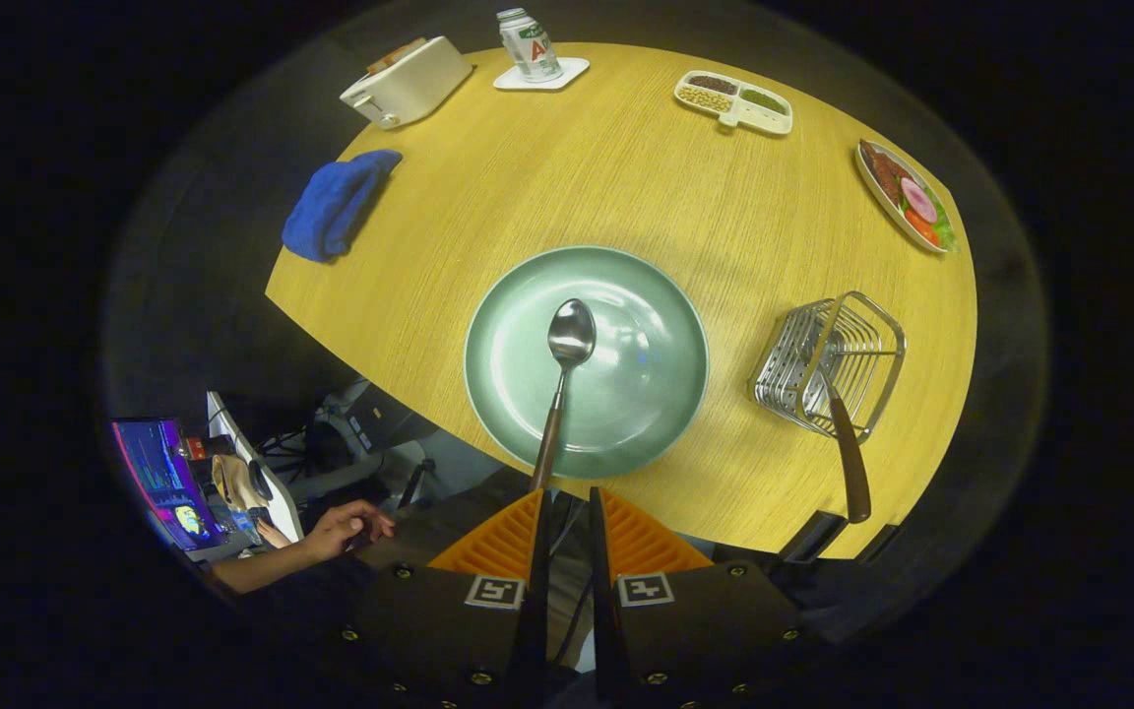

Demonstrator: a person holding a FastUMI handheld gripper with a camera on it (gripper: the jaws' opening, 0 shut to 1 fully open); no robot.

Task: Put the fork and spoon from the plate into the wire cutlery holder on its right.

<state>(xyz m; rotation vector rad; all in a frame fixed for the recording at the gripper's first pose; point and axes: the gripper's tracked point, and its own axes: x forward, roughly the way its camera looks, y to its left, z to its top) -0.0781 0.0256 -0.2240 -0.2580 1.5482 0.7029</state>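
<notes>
On the yellow wood-grain tabletop (626, 177), a round pale-green glazed plate (646, 414) lies just ahead of the gripper (567, 517), and a steel spoon with a dark brown handle (567, 345) rests in it, bowl near the plate's middle and handle running back over the near rim toward the fingers. The two orange ribbed fingers (498, 537) stand close together with a narrow gap between them, pinching nothing; the spoon's handle end lies just ahead of the left finger's tip, and contact cannot be told. To the right of the plate, apart from it, stands the silver wire cutlery holder (867, 345), with a brown-handled utensil (848, 453), likely the fork, leaning in it, its handle sticking out toward the table's near edge. Beyond the plate lie a crumpled blue cloth (336, 202), a white toaster (408, 81) and a white divided dish (734, 101).
</notes>
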